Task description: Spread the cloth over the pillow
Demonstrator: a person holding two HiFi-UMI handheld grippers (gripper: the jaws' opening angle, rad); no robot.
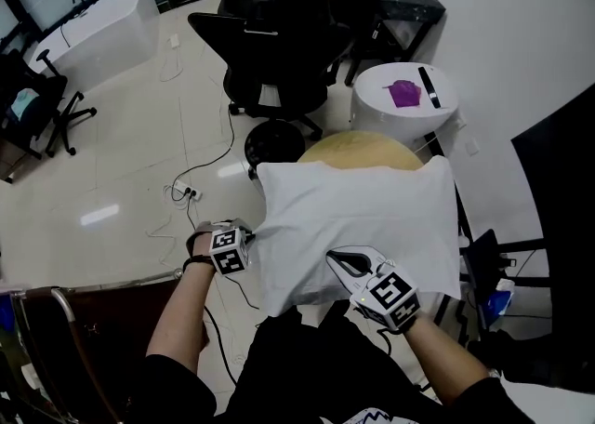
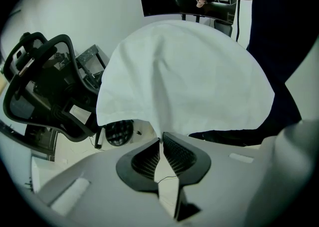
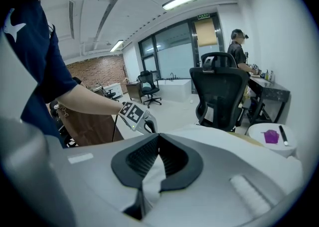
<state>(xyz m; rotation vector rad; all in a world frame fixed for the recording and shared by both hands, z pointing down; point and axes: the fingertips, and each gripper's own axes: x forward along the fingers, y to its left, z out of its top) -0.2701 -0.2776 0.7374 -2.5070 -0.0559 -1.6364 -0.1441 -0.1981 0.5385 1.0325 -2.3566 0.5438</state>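
Observation:
A white cloth (image 1: pixel 358 227) lies stretched over a tan round pillow (image 1: pixel 363 145), of which only the far edge shows beyond the cloth. My left gripper (image 1: pixel 251 234) is shut on the cloth's near left corner. In the left gripper view (image 2: pixel 160 141) the fabric (image 2: pixel 184 76) runs from the closed jaws and fans out ahead. My right gripper (image 1: pixel 337 258) is shut on the cloth's near edge, right of the middle. In the right gripper view (image 3: pixel 158 139) white fabric (image 3: pixel 152 176) sits pinched between the pads, and the left gripper (image 3: pixel 137 116) shows beyond.
A black office chair (image 1: pixel 270 50) and a black stool (image 1: pixel 274 141) stand beyond the pillow. A white round table (image 1: pixel 390 111) carries a purple item (image 1: pixel 404 92). Cables and a power strip (image 1: pixel 186 193) lie on the floor at the left. A person (image 3: pixel 239 52) stands at a far desk.

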